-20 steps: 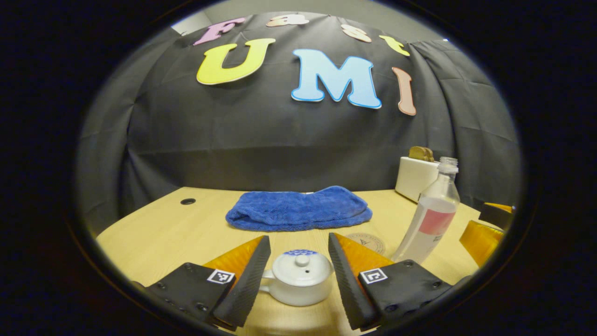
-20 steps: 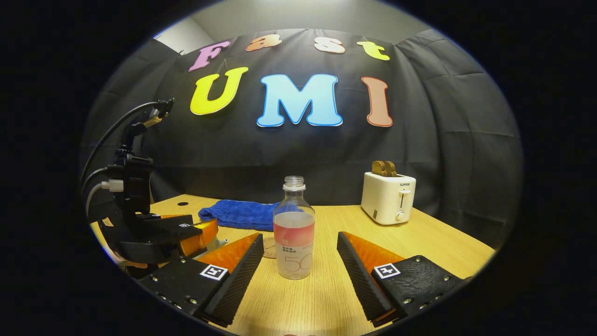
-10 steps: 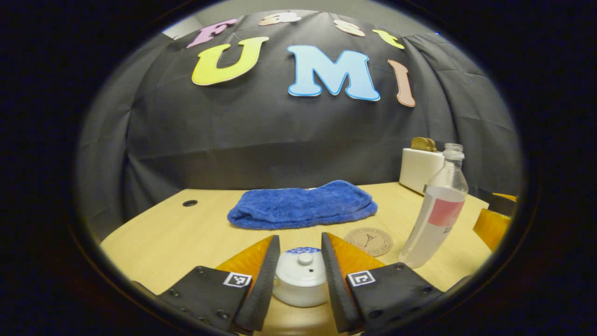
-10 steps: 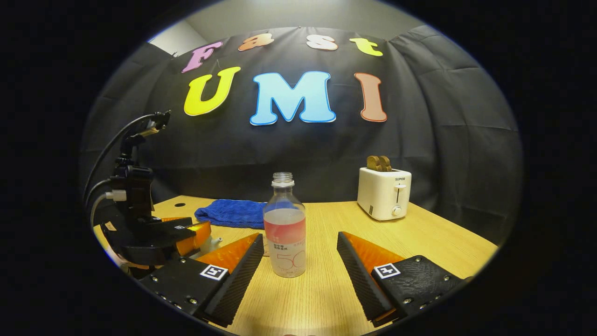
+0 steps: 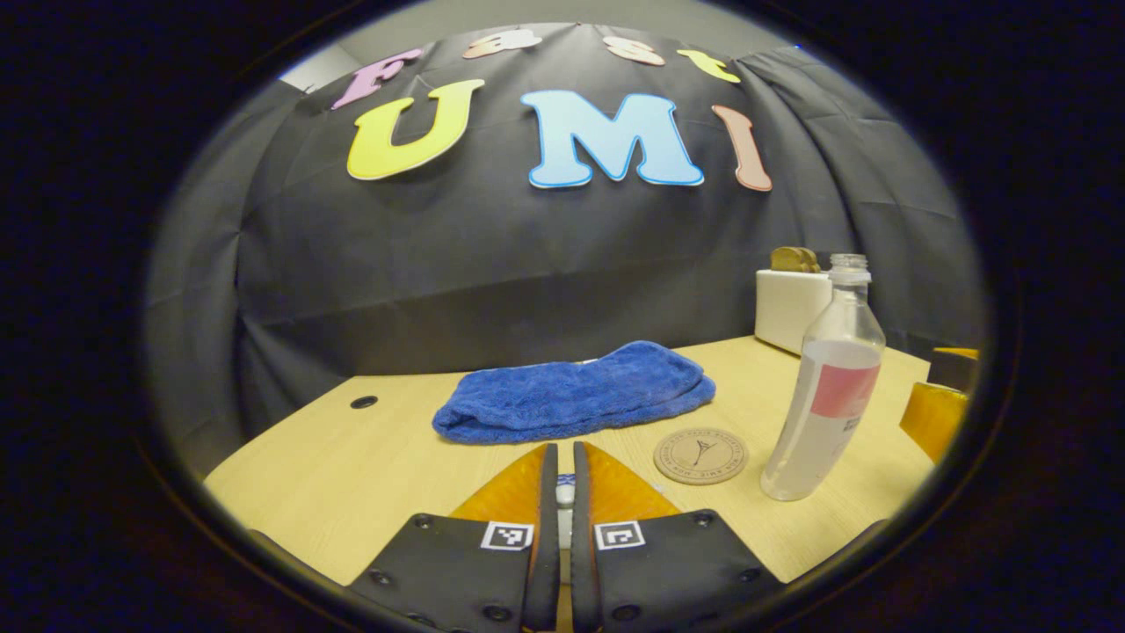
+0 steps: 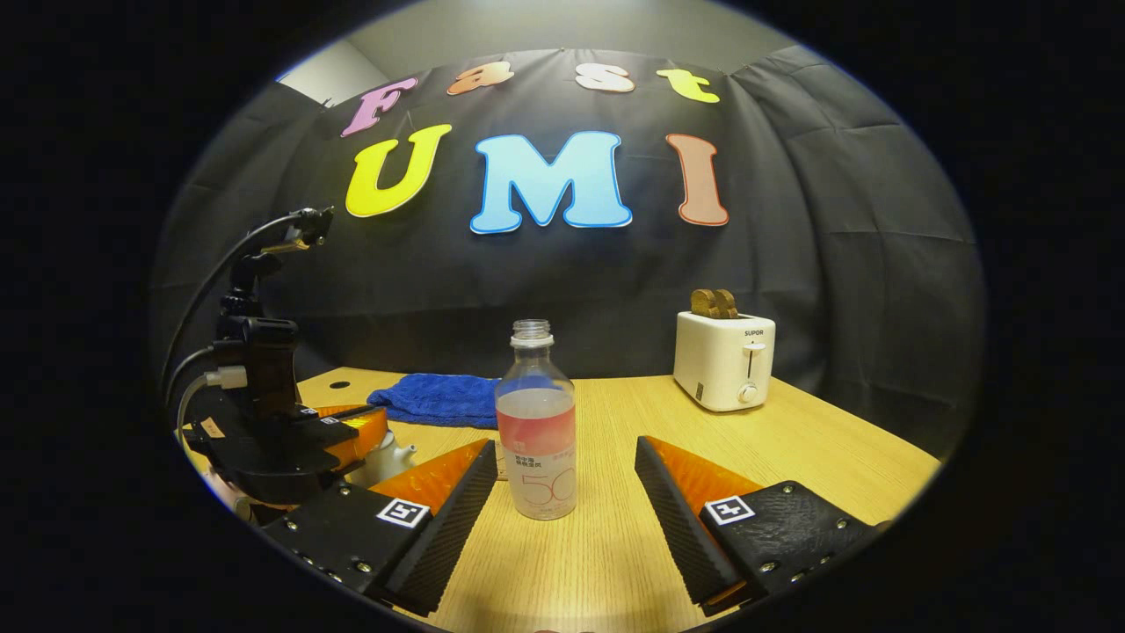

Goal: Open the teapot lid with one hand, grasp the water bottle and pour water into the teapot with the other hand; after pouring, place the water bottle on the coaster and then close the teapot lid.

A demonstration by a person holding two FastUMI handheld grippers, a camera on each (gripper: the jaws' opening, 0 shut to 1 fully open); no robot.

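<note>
The pale wood-grain tabletop [image 6: 817, 448] carries everything, and the layout suits a two-handed pour. At 12 o'clock in the left gripper view lies a folded blue terry towel [image 5: 576, 391], and at 2 o'clock stands a white two-slot toaster [image 6: 724, 360] with brown slices in it, both well back from the working area. The clear plastic water bottle with a pink label band [image 6: 536, 431], uncapped and about half full, stands upright at 12 o'clock in the right gripper view, dead ahead of the right hand-held gripper [image 6: 567, 510], whose fingers are spread wide with nothing between them, lined up to take the bottle by its body. Just beside the bottle, at 3 o'clock in the left gripper view, lies the round cork coaster [image 5: 700, 455], kept close so the bottle has a short trip after pouring. The small white ceramic teapot [image 6: 384, 455] sits at 9 o'clock in the right gripper view, its spout peeping out under the left hand-held gripper [image 5: 559, 505]. That one's fingers are drawn almost together over the pot, with a sliver of the white lid knob [image 5: 563, 494] between them; they look clamped on it, ready to lift the lid.
</note>
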